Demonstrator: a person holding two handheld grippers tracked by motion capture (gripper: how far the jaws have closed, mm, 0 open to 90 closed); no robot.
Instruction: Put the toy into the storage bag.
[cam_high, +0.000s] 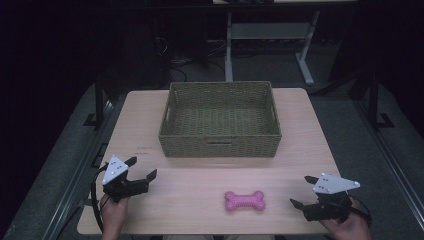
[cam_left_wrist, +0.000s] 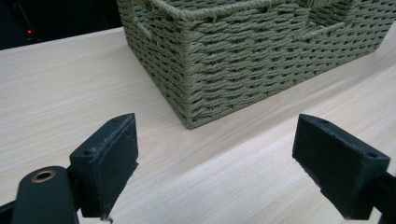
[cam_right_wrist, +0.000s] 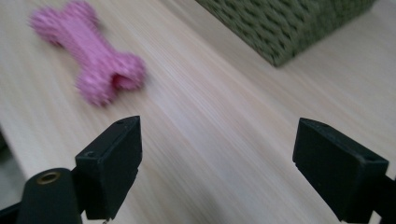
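Light wood table (cam_high: 200, 185): green wicker basket (cam_high: 220, 145), pink bone toy (cam_high: 244, 200).

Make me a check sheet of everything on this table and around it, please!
Surface: pale wood table, bare apart from two things.
Job's things: green woven basket, nothing in it; pink bone toy lying flat near the front edge, apart from the basket.
Clutter: nothing seen.
Grippers: left gripper open, holding nothing; right gripper open, holding nothing.
Cables: black cable looping from the left gripper.
Surroundings: dark room, grey floor, white desk frame behind.
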